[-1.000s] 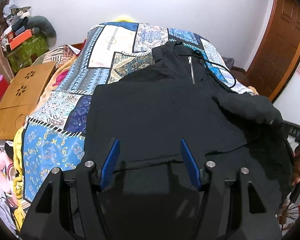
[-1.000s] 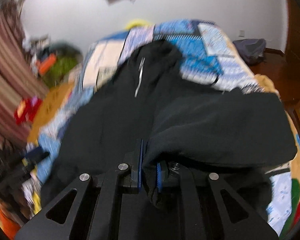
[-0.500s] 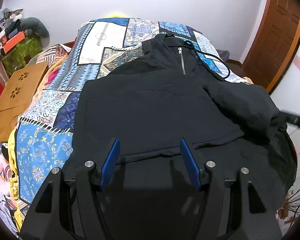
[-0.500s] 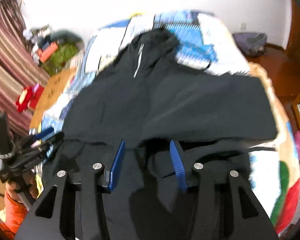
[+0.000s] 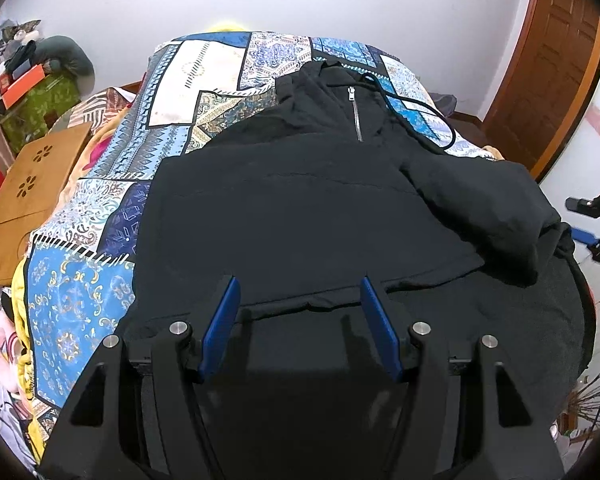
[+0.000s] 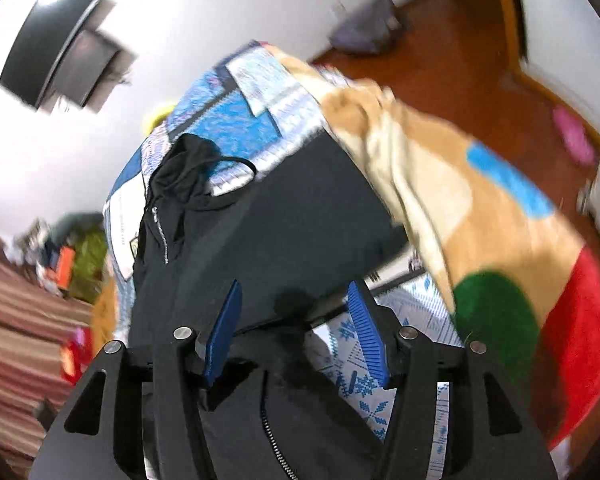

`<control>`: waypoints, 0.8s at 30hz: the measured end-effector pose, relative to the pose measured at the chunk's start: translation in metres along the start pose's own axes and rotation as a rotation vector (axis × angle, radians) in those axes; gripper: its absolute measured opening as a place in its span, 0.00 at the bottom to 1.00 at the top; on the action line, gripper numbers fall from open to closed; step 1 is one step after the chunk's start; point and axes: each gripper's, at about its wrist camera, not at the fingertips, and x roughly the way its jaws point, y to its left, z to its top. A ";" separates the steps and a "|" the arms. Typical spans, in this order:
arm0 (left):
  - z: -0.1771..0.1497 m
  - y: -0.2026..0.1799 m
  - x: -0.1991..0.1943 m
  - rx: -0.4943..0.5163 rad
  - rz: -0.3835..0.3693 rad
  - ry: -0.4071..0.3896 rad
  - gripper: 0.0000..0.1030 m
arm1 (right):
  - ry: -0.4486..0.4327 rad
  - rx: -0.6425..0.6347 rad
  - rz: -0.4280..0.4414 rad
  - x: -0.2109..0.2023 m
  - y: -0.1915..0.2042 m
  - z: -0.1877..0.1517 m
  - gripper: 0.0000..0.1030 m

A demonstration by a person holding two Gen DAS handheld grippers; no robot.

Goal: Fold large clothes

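A large black zip hoodie [image 5: 300, 208] lies spread on the patchwork bed cover [image 5: 204, 80], hood and zipper at the far end, one sleeve folded across the body at the right [image 5: 480, 208]. My left gripper [image 5: 300, 320] is open and empty, just above the hoodie's near hem. My right gripper [image 6: 296, 328] is open and empty over the hoodie's right edge [image 6: 292, 232]; it also shows at the right border of the left wrist view [image 5: 592, 224]. The hoodie's drawstring loops on the bed cover [image 6: 240, 168].
A wooden lap table [image 5: 32, 192] and cluttered boxes [image 5: 32, 92] stand left of the bed. A brown door [image 5: 556, 80] is at the right. A tan, red and green blanket [image 6: 480, 232] hangs off the bed's right side over a wooden floor [image 6: 440, 52].
My right gripper opened, let go of the black sleeve, and swung away to the bed's right side. The sleeve now rests folded on the hoodie. My left gripper stayed open, nearly still.
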 end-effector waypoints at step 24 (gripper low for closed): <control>-0.005 0.028 -0.012 -0.072 -0.007 -0.038 0.60 | -0.099 -0.220 0.134 -0.002 0.095 0.015 0.05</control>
